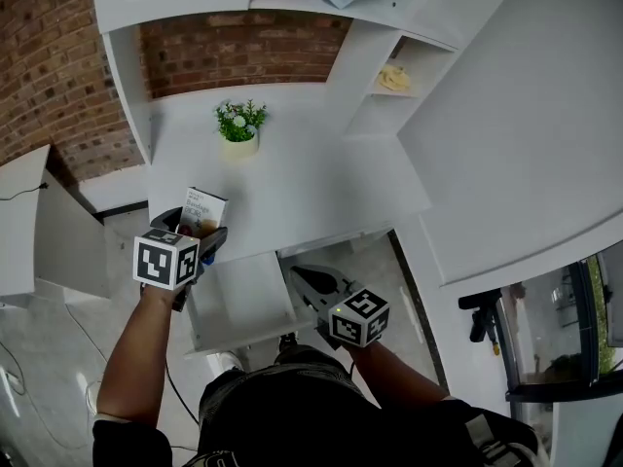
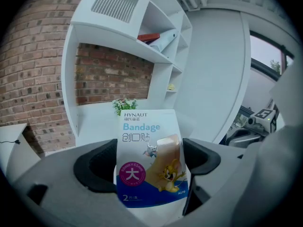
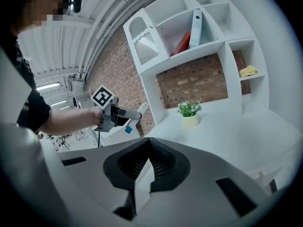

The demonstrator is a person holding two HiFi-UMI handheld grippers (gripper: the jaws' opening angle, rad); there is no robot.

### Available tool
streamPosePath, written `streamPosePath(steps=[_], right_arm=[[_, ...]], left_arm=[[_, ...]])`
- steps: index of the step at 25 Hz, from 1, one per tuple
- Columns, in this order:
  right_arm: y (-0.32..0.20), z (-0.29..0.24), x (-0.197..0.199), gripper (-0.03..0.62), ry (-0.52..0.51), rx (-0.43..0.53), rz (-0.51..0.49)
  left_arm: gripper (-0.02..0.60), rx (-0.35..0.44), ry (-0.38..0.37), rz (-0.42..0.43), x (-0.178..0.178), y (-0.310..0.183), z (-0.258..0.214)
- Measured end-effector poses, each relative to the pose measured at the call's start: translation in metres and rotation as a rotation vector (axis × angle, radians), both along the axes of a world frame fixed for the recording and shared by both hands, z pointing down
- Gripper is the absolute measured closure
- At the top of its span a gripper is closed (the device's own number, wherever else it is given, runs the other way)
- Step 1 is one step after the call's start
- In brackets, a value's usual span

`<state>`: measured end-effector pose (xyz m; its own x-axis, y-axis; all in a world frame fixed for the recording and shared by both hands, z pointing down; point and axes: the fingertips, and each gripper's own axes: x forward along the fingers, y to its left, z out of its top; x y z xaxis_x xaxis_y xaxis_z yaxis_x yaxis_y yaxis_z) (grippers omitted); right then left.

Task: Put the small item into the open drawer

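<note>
Left gripper [image 1: 198,233] is clamped on the bandage box [image 2: 150,161], one jaw on each side face. The box is upright with its printed front towards the gripper camera. It's a small blue-and-white carton with a cartoon on it.

The box is held in the air by the desk's [image 1: 292,188] front-left edge. In the head view it's next to the back-left corner of the open drawer [image 1: 238,300]. It isn't in the drawer yet.

The drawer is pulled out from under the desk front, and its white floor is showing. It sits between the two grippers in the head view.

Right gripper [image 3: 147,163] has its jaws pressed together with nothing between them. It's low, on the right side of the drawer.

Other containers:
- Small pale pot [image 1: 240,145] on the desk near the back, holding a green plant with white flowers [image 1: 239,120].
- Open cubby [image 3: 249,60] on the right of the shelf unit, with a crumpled yellow item [image 3: 248,71] on its floor.
- Upper shelf compartment [image 3: 177,25], with a red book [image 3: 183,42] leaning in it and a white binder [image 3: 195,28] tilted beside it.
</note>
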<state>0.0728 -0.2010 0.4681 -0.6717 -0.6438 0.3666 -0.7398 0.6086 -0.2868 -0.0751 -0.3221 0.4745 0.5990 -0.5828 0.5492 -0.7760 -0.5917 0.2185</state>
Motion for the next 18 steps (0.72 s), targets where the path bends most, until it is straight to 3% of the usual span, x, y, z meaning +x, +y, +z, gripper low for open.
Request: streamPosePath(steps=[6,18], right_arm=[[0.006,-0.012,-0.019,0.589,0.007,0.046,-0.008],[0.012,-0.022,-0.054,0.589,0.008,0.086,-0.032]], left_arm=[[0.167,0.073,0.066,0.047,-0.007,0.039,-0.026],[0.167,0.091,0.115,0.043,-0.033,0.1,-0.026]])
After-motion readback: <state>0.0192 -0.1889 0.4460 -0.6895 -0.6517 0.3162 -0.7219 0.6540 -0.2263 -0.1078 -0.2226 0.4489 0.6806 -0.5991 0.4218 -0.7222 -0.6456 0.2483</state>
